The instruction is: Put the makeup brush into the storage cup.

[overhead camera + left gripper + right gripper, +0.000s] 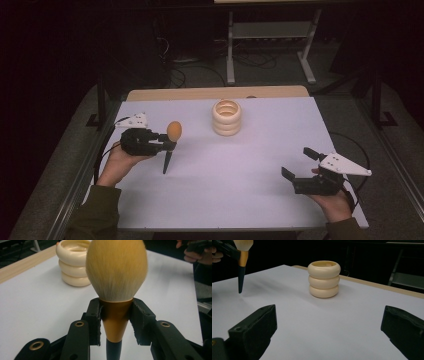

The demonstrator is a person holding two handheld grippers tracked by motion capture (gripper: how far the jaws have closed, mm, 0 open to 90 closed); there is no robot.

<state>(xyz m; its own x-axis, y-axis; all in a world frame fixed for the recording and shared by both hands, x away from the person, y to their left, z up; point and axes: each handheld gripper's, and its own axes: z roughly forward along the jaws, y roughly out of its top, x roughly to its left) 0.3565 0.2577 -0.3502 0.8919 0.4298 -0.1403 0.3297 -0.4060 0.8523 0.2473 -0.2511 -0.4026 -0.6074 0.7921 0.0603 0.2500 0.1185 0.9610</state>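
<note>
A makeup brush [172, 136] with tan bristles, a gold ferrule and a dark pointed handle stands upright above the table's left side, bristles up. My left gripper [165, 139] is shut on its gold ferrule [115, 319], with both pads [94, 320] pressing the sides. The brush [242, 257] hangs clear of the table with its handle tip pointing down. A cream ribbed holder [226, 117], like three stacked rings with an open top, stands at the table's middle back [74, 263] [324, 279]. My right gripper [299, 163] rests low at the front right, open and holding nothing.
The white table top [240, 170] has a wooden strip [200, 93] along its far edge. A metal stand [270, 35] and cables lie on the dark floor behind. Metal rails run along both sides of the table.
</note>
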